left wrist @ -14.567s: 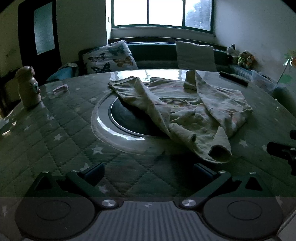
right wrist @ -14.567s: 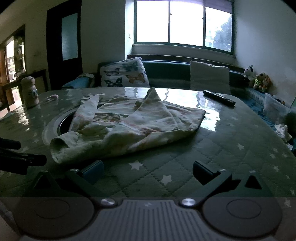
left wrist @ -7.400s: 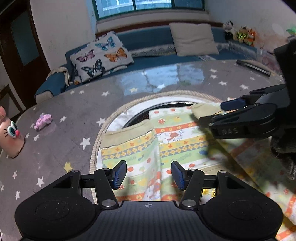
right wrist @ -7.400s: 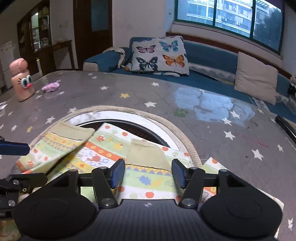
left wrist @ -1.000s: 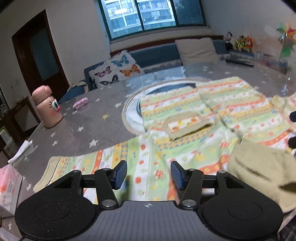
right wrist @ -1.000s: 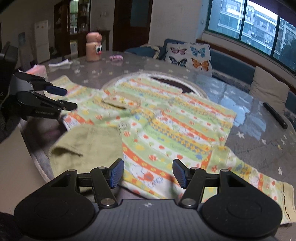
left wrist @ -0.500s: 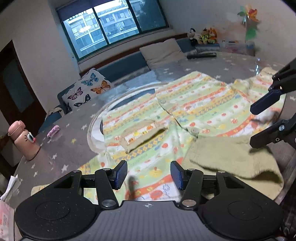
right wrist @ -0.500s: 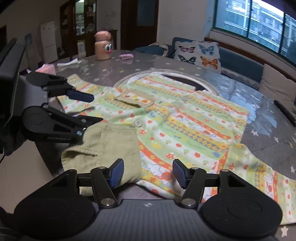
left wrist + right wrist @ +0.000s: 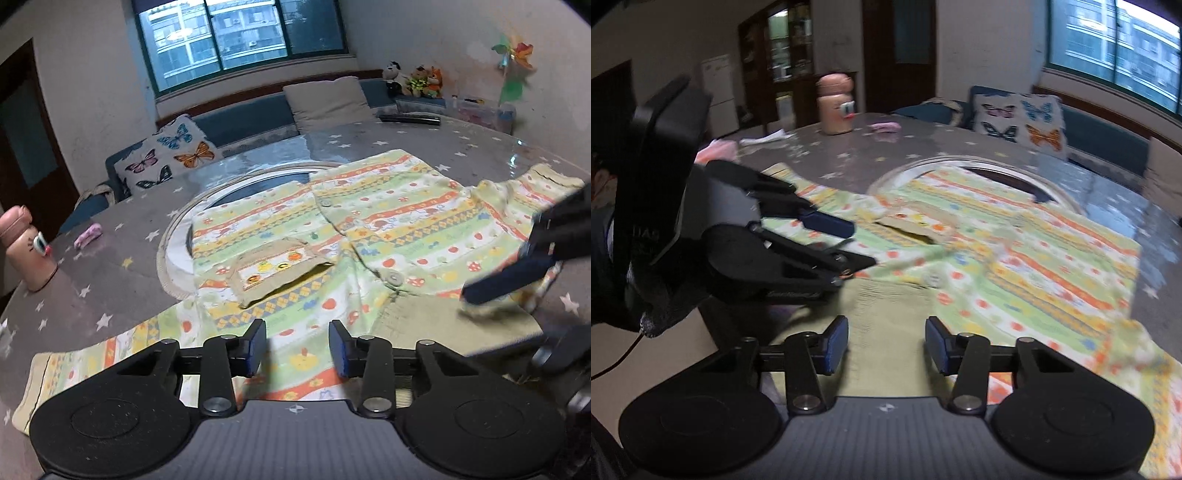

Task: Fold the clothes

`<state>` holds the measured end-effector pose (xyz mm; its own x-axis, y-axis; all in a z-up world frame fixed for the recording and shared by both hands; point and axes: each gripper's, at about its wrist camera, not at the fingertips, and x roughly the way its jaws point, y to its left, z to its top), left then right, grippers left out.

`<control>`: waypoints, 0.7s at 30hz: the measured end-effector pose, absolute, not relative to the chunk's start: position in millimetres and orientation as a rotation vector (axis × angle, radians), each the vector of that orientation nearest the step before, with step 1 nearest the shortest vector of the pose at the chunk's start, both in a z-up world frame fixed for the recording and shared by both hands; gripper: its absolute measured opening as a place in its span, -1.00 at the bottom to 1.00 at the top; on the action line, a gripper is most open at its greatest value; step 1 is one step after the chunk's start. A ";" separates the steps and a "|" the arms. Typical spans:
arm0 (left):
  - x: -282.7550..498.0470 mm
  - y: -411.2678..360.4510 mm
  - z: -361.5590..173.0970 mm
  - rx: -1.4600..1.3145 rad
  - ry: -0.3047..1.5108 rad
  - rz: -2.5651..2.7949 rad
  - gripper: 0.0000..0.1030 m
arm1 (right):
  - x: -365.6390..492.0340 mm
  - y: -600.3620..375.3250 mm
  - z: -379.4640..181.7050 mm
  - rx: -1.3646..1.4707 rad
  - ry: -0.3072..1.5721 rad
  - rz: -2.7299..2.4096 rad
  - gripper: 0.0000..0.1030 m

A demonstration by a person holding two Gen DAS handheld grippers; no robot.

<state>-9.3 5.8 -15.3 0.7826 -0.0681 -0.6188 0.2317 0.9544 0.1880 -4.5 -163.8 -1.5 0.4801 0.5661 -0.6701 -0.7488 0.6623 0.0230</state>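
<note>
on a round table [image 9: 110, 258] covered with a grey, star-printed quilted cloth, a child's striped garment [image 9: 388, 229] lies spread open and face up, its bands of green, orange, yellow and white printed with small fruits. the garment covers the near half of the table and laps over part of the dark circular inset [image 9: 255, 184] at the centre. one sleeve [image 9: 92, 354] stretches flat toward the left edge; the other sleeve [image 9: 532, 184] is bunched at the right. a small pocket [image 9: 280, 271] with a plain olive border sits on the chest, and a plain olive panel [image 9: 450, 325] lies at the near edge, just beside the buttons [image 9: 394, 276].

the left gripper [image 9: 297, 347] hangs just above the garment's near hem with its jaws parted wide and nothing between them. the right gripper [image 9: 886, 345] is likewise spread wide and empty, poised over the olive panel; in the left wrist view its blue-padded fingertips [image 9: 506, 277] appear blurred over the garment's right side, and whether they touch the cloth cannot be told.

further out, a pink cartoon-faced bottle [image 9: 26, 254] stands upright near the table's left rim, with a small pink object [image 9: 88, 236] lying beside it. a remote control [image 9: 410, 119] rests at the far edge. beyond the table, a butterfly cushion [image 9: 166, 155] and a plain cushion [image 9: 328, 99] lean on a blue bench under the window [image 9: 236, 37].
</note>
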 end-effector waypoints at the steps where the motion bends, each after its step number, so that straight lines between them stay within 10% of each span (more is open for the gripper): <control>1: -9.1 8.5 -14.1 0.251 0.654 -0.162 -0.23 | -3.7 -157.4 -4.6 -0.300 0.705 0.826 -0.30; 5: -6.2 12.4 -11.0 0.223 0.650 -0.168 -0.23 | -3.7 -147.3 -12.7 -0.327 0.720 0.826 -0.89; 21: -15.0 -4.7 -18.6 0.248 0.633 -0.290 -0.22 | 6.3 -190.2 21.5 -0.107 0.728 0.799 -0.90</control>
